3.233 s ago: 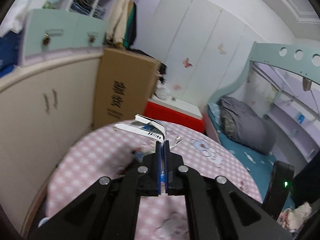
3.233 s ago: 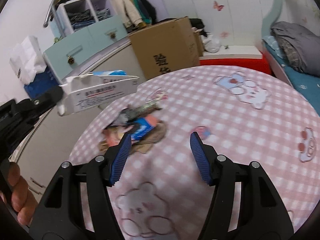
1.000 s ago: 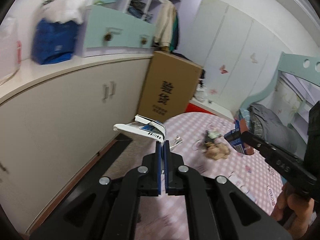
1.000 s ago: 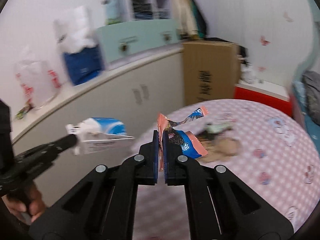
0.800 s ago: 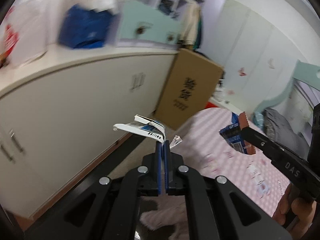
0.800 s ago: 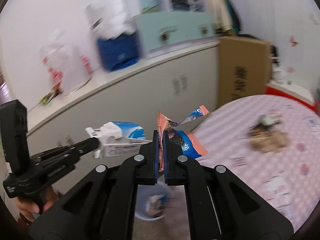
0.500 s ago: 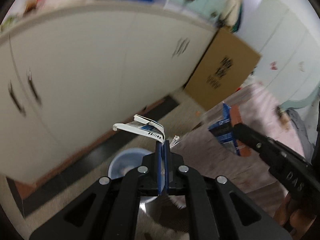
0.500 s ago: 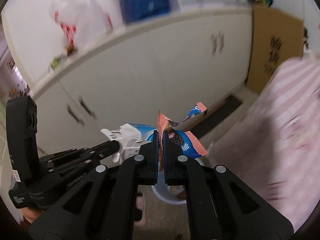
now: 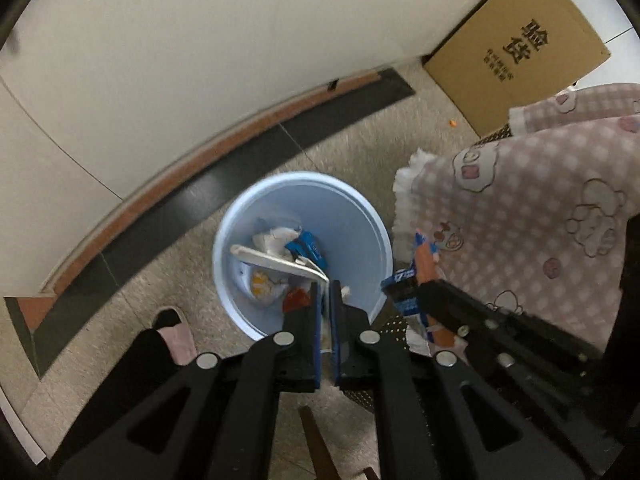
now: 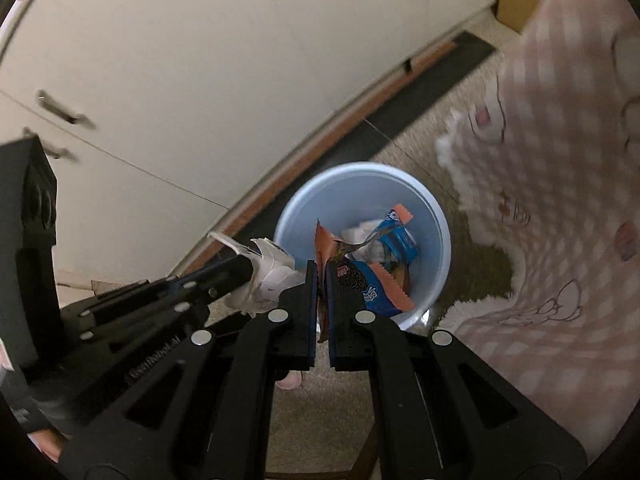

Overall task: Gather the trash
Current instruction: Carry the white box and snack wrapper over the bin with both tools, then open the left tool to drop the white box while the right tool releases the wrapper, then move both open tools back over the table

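A light blue bin [image 9: 348, 216] stands on the floor below both grippers, with several wrappers and tissues inside. My left gripper [image 9: 327, 286] points down over its near rim; its jaws are opening a little, with a flattened white carton [image 9: 276, 262] still pinched between them and jutting over the bin. My right gripper [image 10: 321, 268] is shut on an orange and blue snack wrapper [image 10: 372, 292] above the bin [image 10: 304, 208]. In the right wrist view the left gripper [image 10: 246, 262] and its carton [image 10: 272, 272] sit just to the left of mine.
Cream cabinet doors [image 9: 160, 60] with a dark plinth run behind the bin. A cardboard box [image 9: 516, 44] stands at the upper right. The pink checked tablecloth [image 9: 540, 208] hangs close on the bin's right. A foot in a pink slipper [image 9: 176, 332] is by the bin's left.
Both grippers have dropped from table height and tipped downward to hang over the blue bin. Each still carries its piece of trash.
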A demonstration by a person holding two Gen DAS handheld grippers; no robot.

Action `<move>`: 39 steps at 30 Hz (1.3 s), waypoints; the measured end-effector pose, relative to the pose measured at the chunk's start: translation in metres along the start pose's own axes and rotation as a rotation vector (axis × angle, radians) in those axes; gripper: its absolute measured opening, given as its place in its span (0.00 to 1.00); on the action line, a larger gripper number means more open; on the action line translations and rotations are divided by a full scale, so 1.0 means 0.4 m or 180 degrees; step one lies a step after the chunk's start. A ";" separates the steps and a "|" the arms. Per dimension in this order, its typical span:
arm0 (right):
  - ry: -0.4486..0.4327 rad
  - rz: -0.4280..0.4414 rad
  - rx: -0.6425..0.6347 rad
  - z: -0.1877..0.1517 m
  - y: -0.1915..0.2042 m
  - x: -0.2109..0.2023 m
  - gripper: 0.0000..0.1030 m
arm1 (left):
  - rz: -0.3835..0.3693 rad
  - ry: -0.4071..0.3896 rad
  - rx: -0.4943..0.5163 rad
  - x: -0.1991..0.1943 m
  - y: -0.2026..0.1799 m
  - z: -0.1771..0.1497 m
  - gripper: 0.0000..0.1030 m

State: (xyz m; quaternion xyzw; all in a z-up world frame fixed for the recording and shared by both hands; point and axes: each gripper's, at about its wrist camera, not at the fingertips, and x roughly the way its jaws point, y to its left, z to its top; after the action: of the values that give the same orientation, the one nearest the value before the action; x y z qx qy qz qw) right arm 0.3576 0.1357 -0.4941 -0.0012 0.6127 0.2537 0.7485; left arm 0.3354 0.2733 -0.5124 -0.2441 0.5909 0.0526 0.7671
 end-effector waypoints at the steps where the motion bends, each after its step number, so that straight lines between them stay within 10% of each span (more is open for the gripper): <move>1: 0.0020 -0.0001 0.0032 -0.004 -0.014 0.010 0.04 | -0.0006 0.0026 0.0006 0.012 -0.006 0.002 0.05; 10: 0.0056 -0.0012 0.0134 -0.012 -0.066 0.032 0.04 | 0.0157 0.0061 -0.0025 0.048 -0.004 0.000 0.54; 27: 0.0039 0.0067 0.0093 0.002 -0.013 0.032 0.06 | 0.0704 -0.0227 -0.0038 -0.033 0.057 -0.007 0.66; 39: -0.0216 -0.0071 0.0028 0.014 0.011 -0.040 0.32 | 0.0794 -0.0394 -0.0141 -0.100 0.083 -0.024 0.66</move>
State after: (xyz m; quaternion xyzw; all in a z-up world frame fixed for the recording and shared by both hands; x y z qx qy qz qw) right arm 0.3591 0.1353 -0.4767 0.0039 0.5880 0.2425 0.7717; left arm 0.3029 0.3066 -0.4874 -0.1820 0.5669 0.1754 0.7840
